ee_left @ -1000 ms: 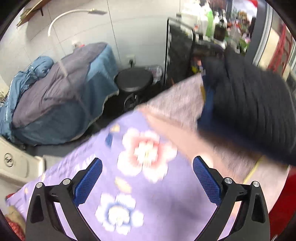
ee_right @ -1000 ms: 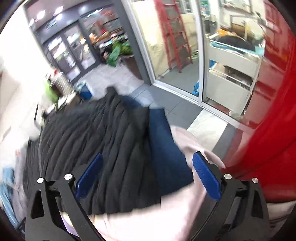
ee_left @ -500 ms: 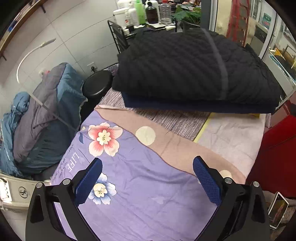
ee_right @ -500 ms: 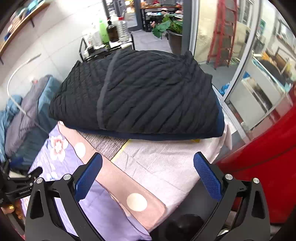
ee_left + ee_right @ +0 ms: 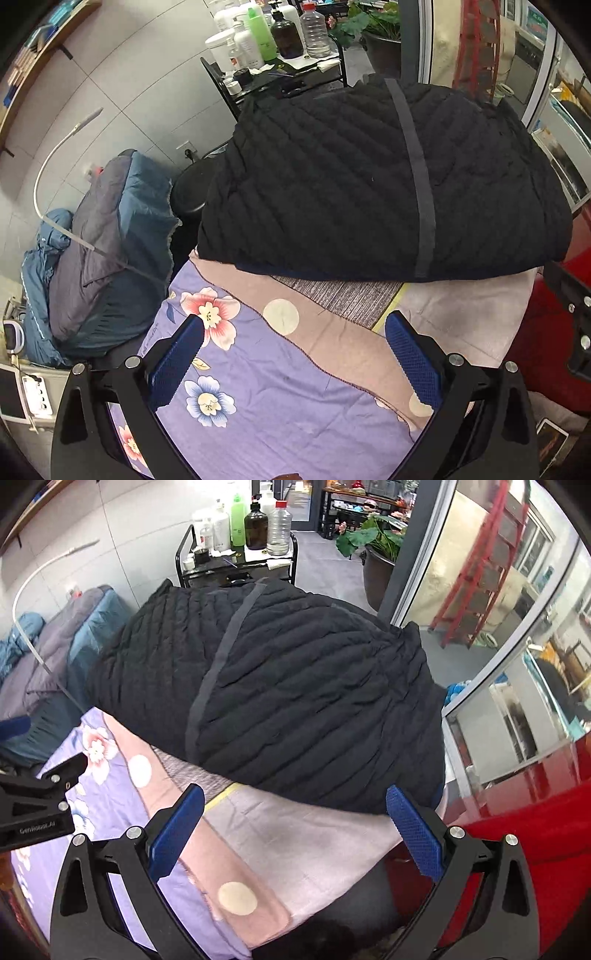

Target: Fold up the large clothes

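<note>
Black quilted jacket (image 5: 369, 177), folded into a thick block with a grey strip running across its top, lies on the far part of the table (image 5: 295, 834), which is covered by a floral lilac sheet (image 5: 258, 406) and a pale pink cloth (image 5: 461, 317). Both grippers hover near the table's front, apart from the jacket. The left gripper (image 5: 293, 354) has its jaws spread wide and holds nothing; the right gripper (image 5: 295, 830) likewise has its jaws wide apart and empty. A trolley of bottles (image 5: 240, 528) stands beyond the jacket, and a blue-grey bundle of bedding (image 5: 103, 251) sits at the far left.
</note>
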